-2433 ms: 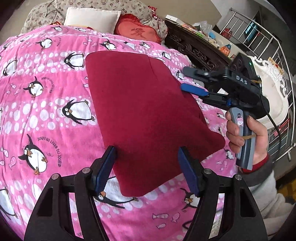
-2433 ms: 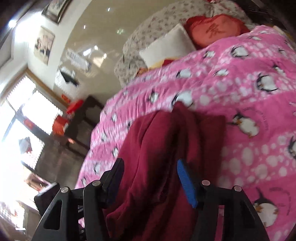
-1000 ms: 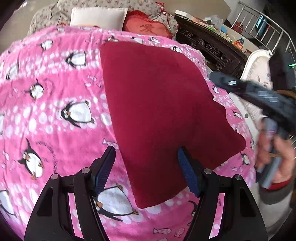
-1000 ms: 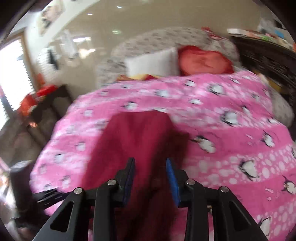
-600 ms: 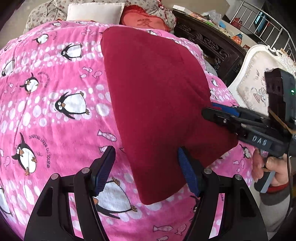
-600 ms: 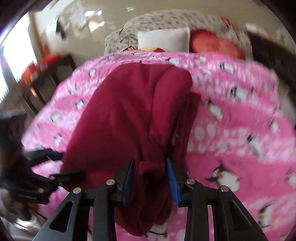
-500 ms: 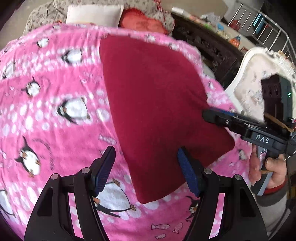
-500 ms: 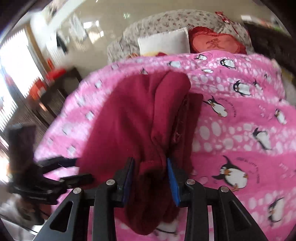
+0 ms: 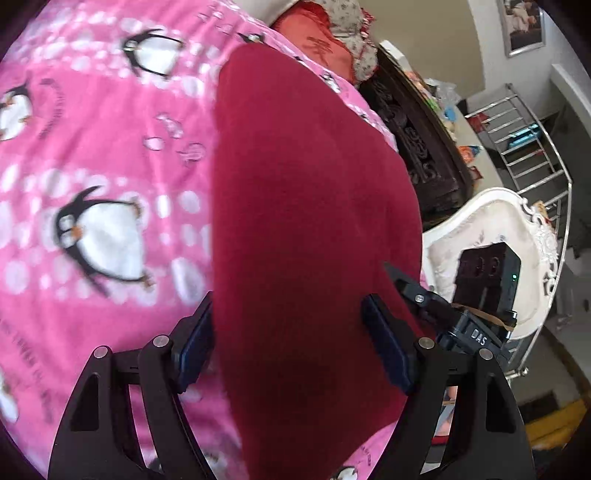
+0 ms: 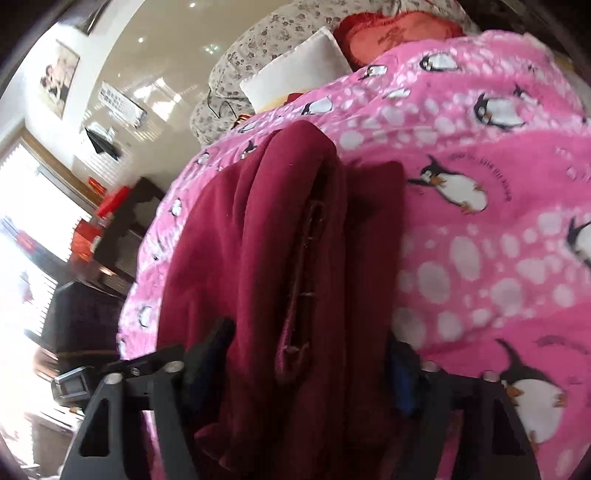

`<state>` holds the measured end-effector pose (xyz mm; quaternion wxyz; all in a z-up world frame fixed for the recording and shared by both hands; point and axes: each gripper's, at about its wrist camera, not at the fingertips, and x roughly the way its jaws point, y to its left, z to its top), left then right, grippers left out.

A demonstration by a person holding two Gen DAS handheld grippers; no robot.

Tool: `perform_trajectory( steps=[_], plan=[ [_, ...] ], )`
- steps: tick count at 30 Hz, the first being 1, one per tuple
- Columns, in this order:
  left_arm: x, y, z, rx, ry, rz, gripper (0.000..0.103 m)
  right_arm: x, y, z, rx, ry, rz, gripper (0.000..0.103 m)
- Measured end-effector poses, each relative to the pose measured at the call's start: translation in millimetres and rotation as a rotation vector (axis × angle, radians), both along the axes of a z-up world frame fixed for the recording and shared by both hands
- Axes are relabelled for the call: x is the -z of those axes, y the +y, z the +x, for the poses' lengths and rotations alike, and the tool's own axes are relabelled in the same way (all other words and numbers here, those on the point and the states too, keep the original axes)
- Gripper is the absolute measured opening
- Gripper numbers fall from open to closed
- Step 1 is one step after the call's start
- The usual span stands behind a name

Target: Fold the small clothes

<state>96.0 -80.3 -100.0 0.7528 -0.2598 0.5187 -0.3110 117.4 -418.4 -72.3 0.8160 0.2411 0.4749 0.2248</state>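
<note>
A dark red garment lies folded flat on the pink penguin blanket. My left gripper hovers over its near end; the jaws are opening, the cloth lies between them and the pads do not press on it. At the garment's right edge the right gripper shows low. In the right wrist view the garment's thick folded edge fills the gap of my right gripper. Its jaws are opening and the pads stand off the cloth. The left gripper shows dimly at the far left.
The blanket covers a bed with a white pillow and a red cushion at its head. To the bed's right stand a dark carved cabinet, a white chair and a metal rack.
The right gripper sank toward the bed and its jaws spread, letting go of the garment's edge it was shut on. The left gripper moved in closer over the garment and rolled.
</note>
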Motion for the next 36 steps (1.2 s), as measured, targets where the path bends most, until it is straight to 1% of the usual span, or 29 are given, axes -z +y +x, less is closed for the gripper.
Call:
perform_trajectory(
  steps=[1,2,3,6,8,12,15,17,19,20,21,22,23,24,25,27,29,30,32,34,35,36],
  plan=[
    [-1,-2,0,0.009,-0.009,-0.005,0.078,-2,1,0,-0.002,-0.010,-0.002,0.063],
    [-4,-3,1,0.018,-0.018,-0.008,0.077,-6,2,-3,-0.009,-0.029,-0.015,0.057],
    [-8,-4,-1,0.026,-0.031,-0.005,0.072,-11,4,-5,-0.015,-0.044,-0.025,0.054],
    [-24,0,-4,0.048,-0.067,-0.011,0.065,-29,9,-12,-0.034,-0.084,-0.002,0.052],
    [-42,10,-9,0.049,-0.093,-0.015,0.065,-45,20,-15,-0.065,-0.112,0.011,0.052],
    [-75,42,-22,0.026,-0.161,0.025,0.065,-66,48,-19,-0.110,-0.154,0.060,0.051],
    [-87,65,-26,0.004,-0.180,0.062,0.065,-71,73,-18,-0.143,-0.168,0.110,0.051],
    [-85,83,-30,-0.016,-0.181,0.094,0.065,-66,94,-17,-0.168,-0.156,0.126,0.051],
    [-73,99,-34,-0.038,-0.170,0.148,0.065,-55,114,-14,-0.191,-0.130,0.120,0.051],
    [-65,104,-34,-0.047,-0.159,0.169,0.065,-44,129,-11,-0.213,-0.110,0.083,0.052],
    [-50,113,-35,-0.063,-0.123,0.200,0.065,-37,137,-10,-0.226,-0.098,0.037,0.052],
    [-38,117,-34,-0.072,-0.090,0.232,0.065,-27,147,-8,-0.240,-0.074,-0.055,0.052],
    [-24,120,-34,-0.077,-0.051,0.280,0.065,-17,154,-7,-0.247,-0.041,-0.155,0.054],
    [-19,119,-35,-0.077,-0.051,0.286,0.066,-15,154,-8,-0.246,-0.039,-0.163,0.055],
    [-19,120,-39,-0.084,-0.083,0.269,0.067,-19,152,-9,-0.242,-0.042,-0.144,0.055],
    [-28,117,-46,-0.085,-0.134,0.311,0.068,-34,144,-15,-0.224,-0.050,-0.144,0.055],
    [-33,115,-51,-0.083,-0.157,0.342,0.068,-60,136,-25,-0.183,-0.117,-0.191,0.055],
    [-33,112,-51,-0.085,-0.162,0.356,0.068,-67,134,-28,-0.177,-0.134,-0.201,0.055],
    [-31,109,-53,-0.093,-0.175,0.375,0.068,-81,136,-38,-0.215,-0.152,-0.197,0.055],
    [-31,107,-54,-0.097,-0.189,0.384,0.068,-82,146,-47,-0.278,-0.140,-0.205,0.053],
    [-30,105,-53,-0.099,-0.192,0.386,0.068,-78,155,-53,-0.316,-0.130,-0.226,0.050],
    [-27,107,-52,-0.100,-0.190,0.385,0.068,-74,162,-52,-0.335,-0.126,-0.243,0.039]
  ],
)
